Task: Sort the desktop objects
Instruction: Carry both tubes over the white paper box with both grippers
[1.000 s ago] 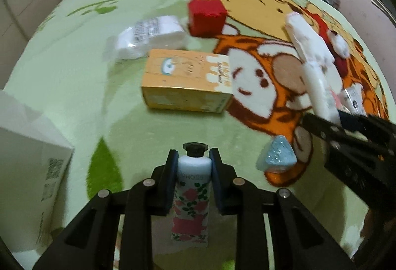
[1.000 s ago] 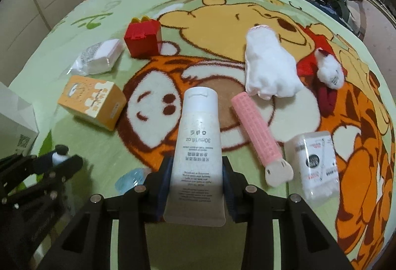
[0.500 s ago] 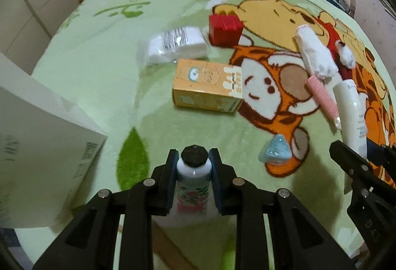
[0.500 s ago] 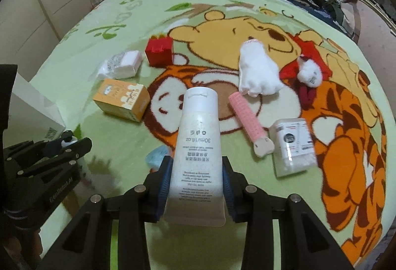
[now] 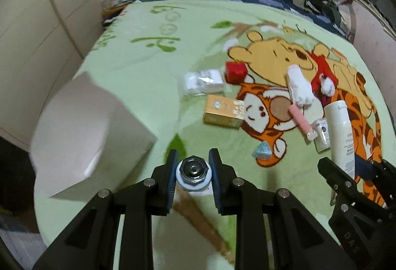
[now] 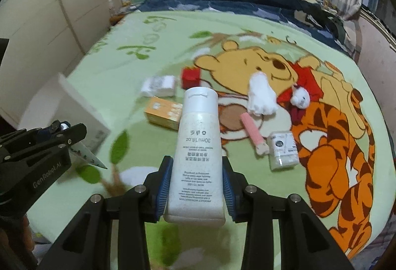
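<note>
My left gripper (image 5: 194, 177) is shut on a small floral tube with a black cap (image 5: 194, 171), held high above the blanket; it also shows in the right wrist view (image 6: 85, 153). My right gripper (image 6: 196, 186) is shut on a large white tube (image 6: 198, 146), cap pointing away; the tube also shows in the left wrist view (image 5: 340, 131). A white open box (image 5: 84, 136) stands at the left, just ahead of the left gripper, and shows in the right wrist view (image 6: 81, 111).
On the cartoon blanket (image 6: 148, 67) lie an orange carton (image 5: 222, 113), a tissue pack (image 5: 204, 80), a red block (image 5: 235, 71), a white sock (image 5: 298, 88), a pink roller (image 5: 300, 121), a clear jar (image 6: 283, 150) and a blue triangular piece (image 5: 262, 150). A wardrobe (image 5: 37, 47) stands at the left.
Both grippers have risen well above the blanket with their tubes. The left one has tilted so the floral tube's cap faces the camera, and the white box now lies closer ahead.
</note>
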The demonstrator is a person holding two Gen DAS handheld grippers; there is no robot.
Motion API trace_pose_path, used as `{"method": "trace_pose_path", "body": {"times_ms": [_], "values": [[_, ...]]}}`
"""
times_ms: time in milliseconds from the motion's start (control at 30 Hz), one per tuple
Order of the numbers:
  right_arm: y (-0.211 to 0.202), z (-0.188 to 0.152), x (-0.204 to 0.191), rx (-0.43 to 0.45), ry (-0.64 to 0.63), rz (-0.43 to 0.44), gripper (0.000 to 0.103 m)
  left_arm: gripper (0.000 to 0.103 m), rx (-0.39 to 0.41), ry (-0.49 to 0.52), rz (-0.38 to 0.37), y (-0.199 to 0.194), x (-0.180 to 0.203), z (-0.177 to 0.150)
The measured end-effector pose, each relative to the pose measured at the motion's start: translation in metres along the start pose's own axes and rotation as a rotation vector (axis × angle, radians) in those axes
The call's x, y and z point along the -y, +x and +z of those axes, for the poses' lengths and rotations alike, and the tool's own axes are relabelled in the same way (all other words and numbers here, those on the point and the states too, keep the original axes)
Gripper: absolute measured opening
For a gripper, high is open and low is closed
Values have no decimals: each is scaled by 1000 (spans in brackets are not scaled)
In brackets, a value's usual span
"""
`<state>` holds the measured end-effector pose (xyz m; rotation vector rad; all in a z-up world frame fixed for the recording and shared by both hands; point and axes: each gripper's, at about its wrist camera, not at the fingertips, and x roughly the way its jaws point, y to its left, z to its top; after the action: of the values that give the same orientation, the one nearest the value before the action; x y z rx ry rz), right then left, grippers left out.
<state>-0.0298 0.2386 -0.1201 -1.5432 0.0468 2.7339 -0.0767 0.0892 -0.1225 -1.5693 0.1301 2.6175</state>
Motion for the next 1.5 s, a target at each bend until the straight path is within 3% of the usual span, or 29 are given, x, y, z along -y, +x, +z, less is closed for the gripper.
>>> {"method": "trace_pose_path", "body": {"times_ms": [333, 700, 1167, 1500], "values": [[-52, 32, -95, 101, -141, 156, 38, 25, 40, -110, 111, -60, -78, 0], [-50, 54, -183, 137, -290, 249, 38, 25, 45, -219, 219, -67, -163, 4], [-17, 71, -214, 101, -354, 250, 38, 25, 20, -237, 216, -40, -187, 13], [-10, 76, -229, 82, -402, 273, 38, 26, 13, -241, 218, -45, -200, 15]]}}
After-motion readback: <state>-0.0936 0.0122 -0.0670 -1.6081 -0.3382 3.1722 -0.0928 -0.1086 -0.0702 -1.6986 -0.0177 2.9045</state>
